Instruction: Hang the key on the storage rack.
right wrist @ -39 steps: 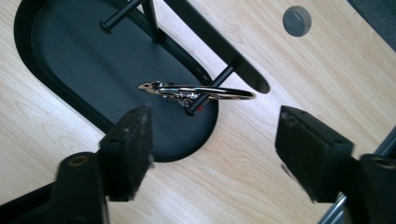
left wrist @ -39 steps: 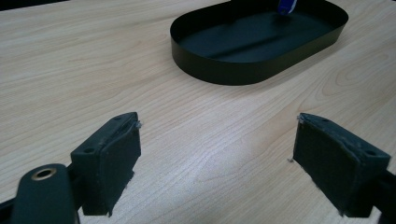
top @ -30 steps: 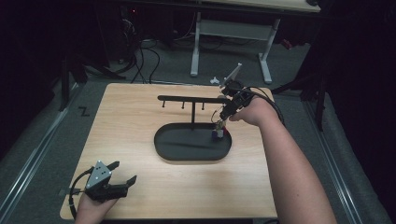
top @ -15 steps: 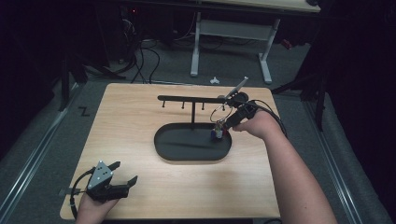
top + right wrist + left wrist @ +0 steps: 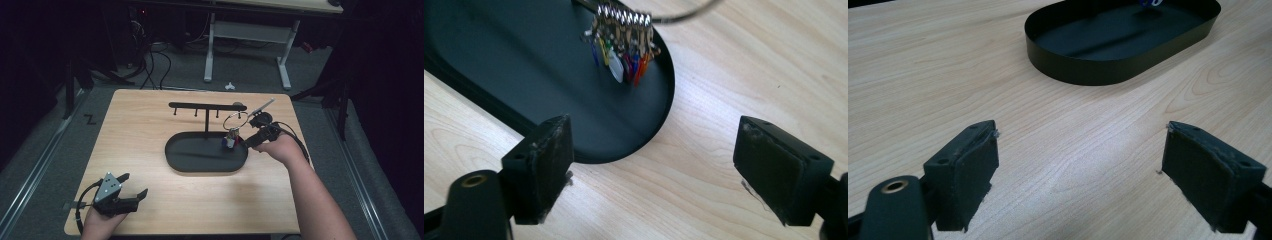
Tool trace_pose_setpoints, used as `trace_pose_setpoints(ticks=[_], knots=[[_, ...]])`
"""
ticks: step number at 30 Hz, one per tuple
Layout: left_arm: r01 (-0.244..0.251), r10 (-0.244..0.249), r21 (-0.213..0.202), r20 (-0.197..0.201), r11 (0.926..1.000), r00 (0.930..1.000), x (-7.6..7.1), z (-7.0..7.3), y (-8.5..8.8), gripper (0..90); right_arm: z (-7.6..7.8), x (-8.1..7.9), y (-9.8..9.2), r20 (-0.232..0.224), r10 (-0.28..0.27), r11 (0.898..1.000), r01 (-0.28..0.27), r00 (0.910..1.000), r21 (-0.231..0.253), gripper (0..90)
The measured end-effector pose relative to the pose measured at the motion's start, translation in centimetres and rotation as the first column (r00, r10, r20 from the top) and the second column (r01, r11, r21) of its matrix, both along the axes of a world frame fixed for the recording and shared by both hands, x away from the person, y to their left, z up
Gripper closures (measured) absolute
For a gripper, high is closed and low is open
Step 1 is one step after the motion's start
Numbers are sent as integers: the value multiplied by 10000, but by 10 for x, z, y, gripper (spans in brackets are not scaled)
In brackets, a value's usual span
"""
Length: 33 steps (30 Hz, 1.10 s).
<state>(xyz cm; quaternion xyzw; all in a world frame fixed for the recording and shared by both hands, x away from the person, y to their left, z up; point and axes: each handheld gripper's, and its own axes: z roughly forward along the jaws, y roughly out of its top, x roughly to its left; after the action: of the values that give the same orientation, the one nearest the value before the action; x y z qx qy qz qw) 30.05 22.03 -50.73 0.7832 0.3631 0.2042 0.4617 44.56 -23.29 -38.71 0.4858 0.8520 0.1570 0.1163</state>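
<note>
Risk: the key ring (image 5: 235,121) leans upright in the tray (image 5: 200,162) w/ its tags (image 5: 621,52) bunched at the tray's 3 o'clock end, near the rim; it could tip over the edge onto the surface (image 5: 150,115). Right hand-held gripper (image 5: 651,165) has just been opening, nothing between its jaws, just off that rim. Left hand-held gripper (image 5: 1080,172) sits released at 7 o'clock, well apart. Tray holds the tags, otherwise bare.

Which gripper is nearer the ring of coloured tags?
Right. The right gripper sits just beside the ring of coloured tags at the tray's end; the left gripper rests at the table's near corner.
</note>
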Motion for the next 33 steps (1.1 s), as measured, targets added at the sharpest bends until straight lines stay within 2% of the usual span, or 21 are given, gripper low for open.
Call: trace_pose_setpoints(ticks=[4, 5, 7, 8, 12, 13, 14, 17, 18, 19, 22, 24, 25, 26, 29, 30, 32, 33], knots=[[17, -17, 36, 11, 10000, 10000, 0, 0, -1, 155, -12, -8, -5, 209, -70, 9999, 67, 9998, 134, 158], [39, -39, 81, 9, 10000, 10000, 0, -1, -1, 155, -21, -14, -8, 324, -115, 9998, 110, 9994, 170, 155], [17, -18, 107, 64, 9999, 10000, -1, -1, -2, 155, -27, -20, -9, 555, -1, 9998, 12, 9985, -185, 152], [17, -18, 107, 64, 9999, 10000, -1, -1, -2, 155, -27, -20, -9, 555, -1, 9998, 12, 9985, -185, 152], [77, -77, 171, 4, 9998, 10000, -1, -1, -3, 155, -43, -38, -16, 920, -284, 9988, 247, 9954, 414, 152], [73, -73, 183, 23, 9998, 10000, -1, -2, -4, 154, -51, -47, -18, 1246, -299, 9981, 229, 9918, 575, 152], [73, -73, 183, 23, 9998, 10000, -1, -2, -4, 154, -51, -47, -18, 1246, -299, 9981, 229, 9918, 575, 152], [135, -135, 240, -6, 9996, 9999, -1, -2, -5, 154, -67, -63, -23, 1855, -525, 9947, 350, 9812, 967, 151], [142, -142, 256, -24, 9996, 9999, -1, -3, -6, 154, -67, -63, -23, 1855, -525, 9947, 350, 9812, 967, 151], [162, -161, 282, -43, 9995, 9999, -1, -4, -7, 154, -77, -72, -24, 2218, -594, 9937, 366, 9733, 1056, 152], [198, -195, 318, -87, 9993, 9998, -1, -4, -8, 154, -86, -81, -25, 2430, -726, 9902, 407, 9673, 1338, 152], [245, -241, 373, -131, 9990, 9996, -1, -4, -8, 153, -97, -92, -25, 2803, -821, 9871, 392, 9564, 1554, 152], [305, -300, 404, -135, 9987, 9995, 0, -5, -9, 153, -108, -102, -25, 3081, -855, 9861, 363, 9475, 1621, 152], [305, -300, 404, -135, 9987, 9995, 0, -5, -9, 153, -108, -102, -25, 3081, -855, 9861, 363, 9475, 1621, 152], [394, -384, 474, -220, 9981, 9990, 2, -7, -11, 153, -121, -118, -24, 3329, -938, 9824, 331, 9383, 1836, 152], [447, -433, 531, -276, 9976, 9987, 3, -7, -11, 153, -126, -128, -23, 3589, -1040, 9797, 333, 9276, 1979, 154], [456, -440, 595, -278, 9972, 9986, 4, -8, -12, 153, -133, -149, -24, 4094, -1397, 9646, 305, 9016, 2619, 154], [456, -440, 602, -282, 9971, 9986, 4, -8, -12, 153, -137, -162, -27, 4136, -1501, 9561, 254, 8980, 2918, 154]])
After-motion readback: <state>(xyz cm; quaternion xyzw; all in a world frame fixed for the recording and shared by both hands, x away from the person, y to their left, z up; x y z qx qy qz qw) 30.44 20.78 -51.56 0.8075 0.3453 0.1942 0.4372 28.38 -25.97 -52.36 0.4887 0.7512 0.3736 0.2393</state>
